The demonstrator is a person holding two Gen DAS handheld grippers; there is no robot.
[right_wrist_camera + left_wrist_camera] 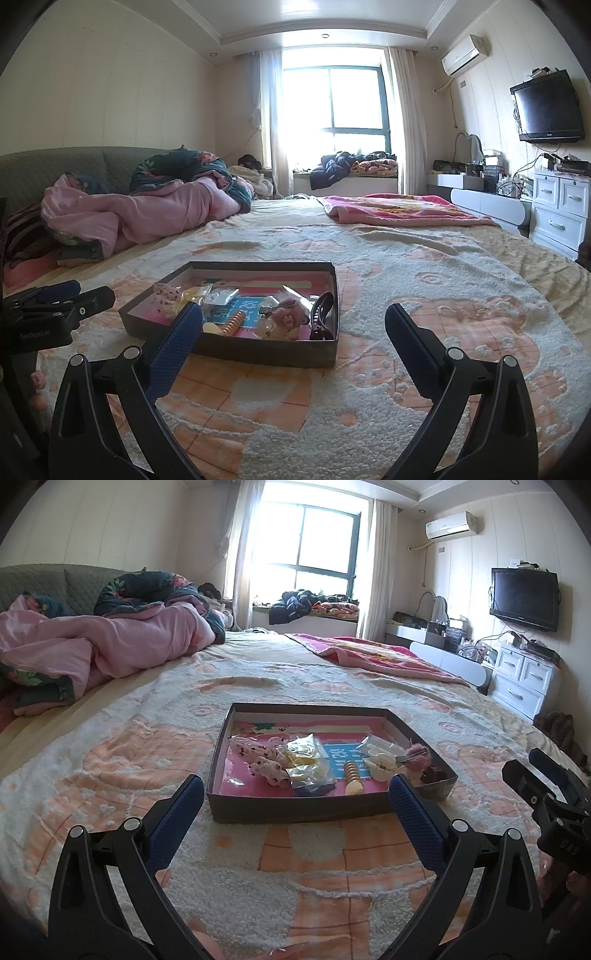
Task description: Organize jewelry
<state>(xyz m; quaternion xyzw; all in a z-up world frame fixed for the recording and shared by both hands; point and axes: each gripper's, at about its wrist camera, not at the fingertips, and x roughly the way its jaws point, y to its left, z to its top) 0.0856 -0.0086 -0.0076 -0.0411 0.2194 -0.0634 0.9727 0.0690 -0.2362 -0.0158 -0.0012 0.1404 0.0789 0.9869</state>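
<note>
- Left wrist view: the left gripper (297, 797) gapes wide and empty, with the shallow box (314, 806) at twelve o'clock, resting on the bedspread (110, 738).
- Right gripper (293, 325) is likewise wide and empty; the box sits toward eleven o'clock.
- Judged stage: approach, nothing grasped yet.
- Next move needs one trinket singled out, perhaps the dark hair claw (322, 314).

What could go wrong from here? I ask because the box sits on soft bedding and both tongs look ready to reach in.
1. The shallow box rests on a plush blanket; pressing on a wall could tip or slide it.
2. The items lie piled together: the clear bags overlap the floral pieces, so the open left tongs may pinch two at once.
3. The dark hair claw leans on the box wall near the open right tongs and could snag.
</note>
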